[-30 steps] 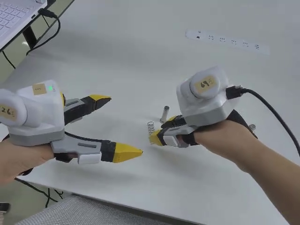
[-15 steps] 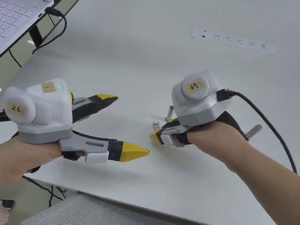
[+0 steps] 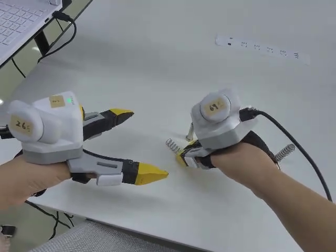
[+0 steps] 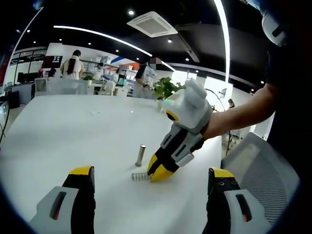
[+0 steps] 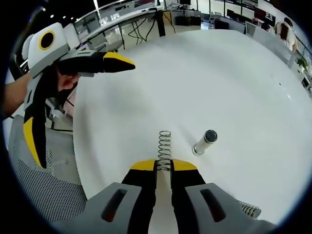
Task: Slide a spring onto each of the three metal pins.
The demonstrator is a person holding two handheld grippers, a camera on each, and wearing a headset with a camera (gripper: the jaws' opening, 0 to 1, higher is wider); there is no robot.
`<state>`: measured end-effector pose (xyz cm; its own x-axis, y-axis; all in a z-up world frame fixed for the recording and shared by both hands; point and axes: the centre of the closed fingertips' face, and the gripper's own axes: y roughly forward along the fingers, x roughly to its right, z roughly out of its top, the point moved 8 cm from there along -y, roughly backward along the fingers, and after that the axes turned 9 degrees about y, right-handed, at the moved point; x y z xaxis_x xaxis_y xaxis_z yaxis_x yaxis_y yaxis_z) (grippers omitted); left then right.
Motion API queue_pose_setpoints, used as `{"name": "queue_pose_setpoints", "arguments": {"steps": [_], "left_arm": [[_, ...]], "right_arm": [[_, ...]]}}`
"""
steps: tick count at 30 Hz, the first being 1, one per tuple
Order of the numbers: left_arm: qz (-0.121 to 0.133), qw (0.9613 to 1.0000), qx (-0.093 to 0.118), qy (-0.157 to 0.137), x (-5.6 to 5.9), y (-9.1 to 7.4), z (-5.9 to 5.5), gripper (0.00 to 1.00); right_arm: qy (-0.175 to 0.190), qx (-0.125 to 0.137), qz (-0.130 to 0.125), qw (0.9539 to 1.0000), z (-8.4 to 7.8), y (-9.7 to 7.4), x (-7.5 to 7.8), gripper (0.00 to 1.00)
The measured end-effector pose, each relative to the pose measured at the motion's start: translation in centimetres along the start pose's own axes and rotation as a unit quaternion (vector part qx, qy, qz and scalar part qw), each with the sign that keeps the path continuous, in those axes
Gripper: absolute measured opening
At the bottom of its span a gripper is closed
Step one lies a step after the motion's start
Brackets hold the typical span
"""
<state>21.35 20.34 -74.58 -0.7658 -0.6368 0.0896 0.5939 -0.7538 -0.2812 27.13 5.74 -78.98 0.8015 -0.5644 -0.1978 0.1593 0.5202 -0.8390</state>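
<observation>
We note the right gripper [image 5: 163,165] nipped onto one end of a spring [image 5: 165,144], just beside a metal pin [image 5: 204,141]; left gripper [image 3: 143,143] jaws spread wide, empty.

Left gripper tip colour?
Yellow, on black. It shows best on the left gripper in the head view.

White workbench [image 3: 157,47], plain matte top. Power strip [image 3: 261,48] lies flat toward the far side, white on white. Laptop [image 3: 18,16] at the far left, pale keys; a black cable [image 3: 65,32] is plugged into its side and loops down past the bench edge. Grey mesh chair [image 3: 89,236] sits at the near edge. Beyond is an open office: people [image 4: 73,61] standing, leafy plant [image 4: 165,87], ceiling vent [image 4: 153,23], long light strips [image 4: 97,35].
</observation>
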Motion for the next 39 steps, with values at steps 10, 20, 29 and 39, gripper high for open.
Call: {"name": "queue_pose_setpoints", "arguments": {"steps": [10,20,29,39], "left_arm": [[-0.004,1.0,-0.002,0.001,0.0,0.1,0.0,0.93],[-0.01,0.9999,-0.005,0.002,0.3,0.4,0.0,0.93],[-0.024,0.9997,-0.008,0.004,0.8,1.0,0.0,0.92],[-0.041,0.999,-0.015,0.009,1.5,1.5,0.0,0.86]], "right_arm": [[-0.039,-0.002,-0.003,0.9992,0.2,0.0,0.1,0.07],[-0.037,0.006,0.009,0.9993,-0.4,-1.4,-0.2,0.07],[-0.058,0.01,0.022,0.998,-1.3,-3.4,0.0,0.07],[-0.152,0.014,0.032,0.9878,-2.1,-5.0,-0.3,0.07]]}}
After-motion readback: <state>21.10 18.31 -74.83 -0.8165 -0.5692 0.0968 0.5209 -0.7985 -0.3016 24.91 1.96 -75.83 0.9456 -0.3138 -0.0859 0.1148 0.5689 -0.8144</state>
